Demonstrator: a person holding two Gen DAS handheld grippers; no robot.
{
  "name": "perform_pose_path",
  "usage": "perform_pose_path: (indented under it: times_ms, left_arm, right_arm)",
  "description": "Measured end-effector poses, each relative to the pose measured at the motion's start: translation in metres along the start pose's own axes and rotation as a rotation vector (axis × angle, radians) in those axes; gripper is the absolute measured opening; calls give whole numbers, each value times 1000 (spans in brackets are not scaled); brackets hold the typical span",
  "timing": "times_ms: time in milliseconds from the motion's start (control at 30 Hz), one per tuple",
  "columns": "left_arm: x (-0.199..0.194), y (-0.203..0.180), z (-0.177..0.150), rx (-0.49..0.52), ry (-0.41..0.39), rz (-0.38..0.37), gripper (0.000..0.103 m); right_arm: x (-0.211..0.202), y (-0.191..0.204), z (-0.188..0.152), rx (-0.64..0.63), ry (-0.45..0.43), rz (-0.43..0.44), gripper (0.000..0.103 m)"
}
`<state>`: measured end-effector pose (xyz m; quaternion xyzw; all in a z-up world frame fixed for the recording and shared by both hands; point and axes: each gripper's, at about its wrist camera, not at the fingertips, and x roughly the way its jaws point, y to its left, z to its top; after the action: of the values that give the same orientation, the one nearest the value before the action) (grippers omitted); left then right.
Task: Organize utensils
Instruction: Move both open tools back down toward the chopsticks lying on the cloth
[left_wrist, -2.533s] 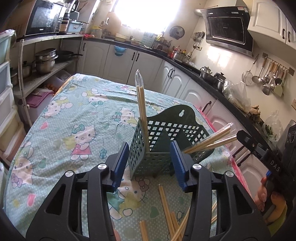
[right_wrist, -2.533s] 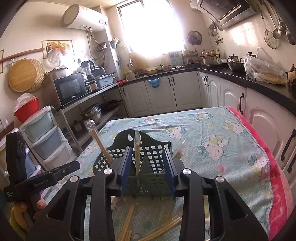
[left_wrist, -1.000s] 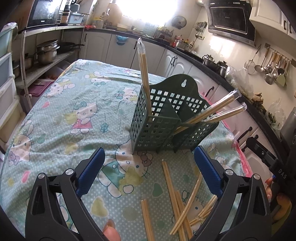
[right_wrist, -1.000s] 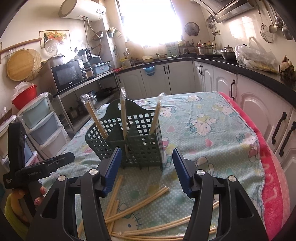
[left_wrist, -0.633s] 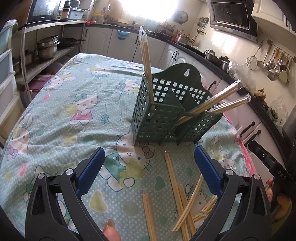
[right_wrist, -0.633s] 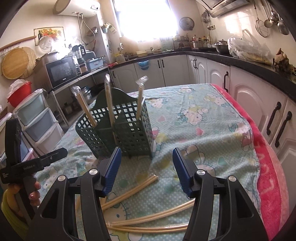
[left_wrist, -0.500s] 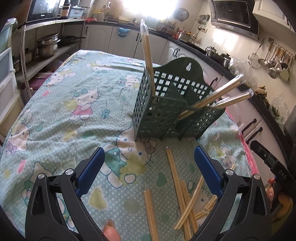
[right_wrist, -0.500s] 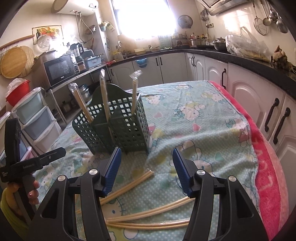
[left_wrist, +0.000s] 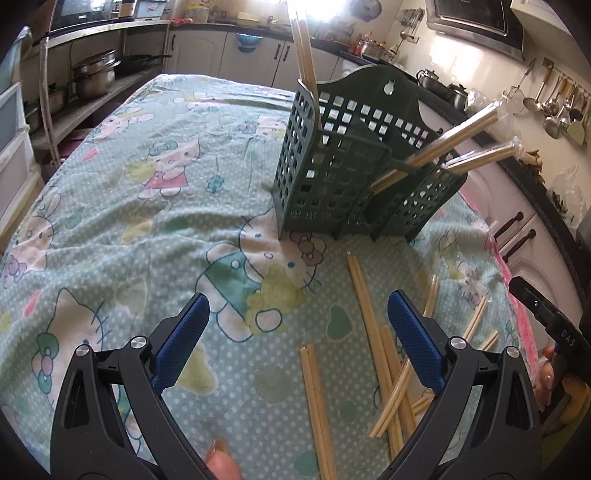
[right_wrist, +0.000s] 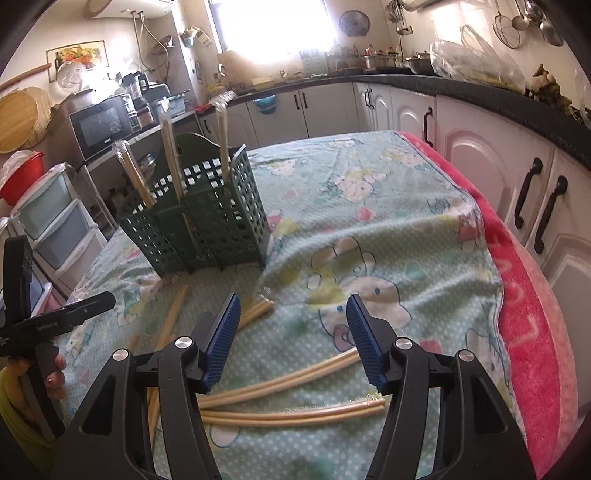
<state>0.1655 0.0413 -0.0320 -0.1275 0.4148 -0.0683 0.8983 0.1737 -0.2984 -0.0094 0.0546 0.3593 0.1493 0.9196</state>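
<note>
Both claws, left (left_wrist: 297, 325) wide apart, right (right_wrist: 291, 338) opening, empty over slender bamboo chopsticks (right_wrist: 295, 410) beside gridded green plastic caddy (left_wrist: 354, 173).

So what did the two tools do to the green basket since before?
Both tools let go of the green basket and pulled back. The left tool and right tool now hang open, lower, over the loose chopsticks. The basket stayed upright on the tablecloth, three wrapped chopstick packs inside.

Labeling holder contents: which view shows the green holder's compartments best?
Left wrist: the holder sits near centre, its back plate, divider and open tops visible, wrapped chopsticks leaning out. Right wrist shows it smaller, off to the left, mostly its mesh front.
</note>
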Motion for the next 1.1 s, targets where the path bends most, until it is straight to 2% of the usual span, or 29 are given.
perform_pose_path:
  times_ms: [400, 633, 833, 1100]
  left_arm:
    - [13, -5, -20, 15, 68, -7, 87]
    - [23, -10, -27, 24, 107, -9, 64]
    - [24, -8, -28, 19, 112, 0, 51]
    - [25, -5, -28, 26, 119, 12, 42]
  right_arm:
    - [5, -25, -16, 56, 52, -46, 59]
    - [8, -44, -21, 104, 70, -73, 60]
    - [18, -57, -22, 147, 102, -83, 60]
    - [34, -58, -16, 146, 119, -74, 59]
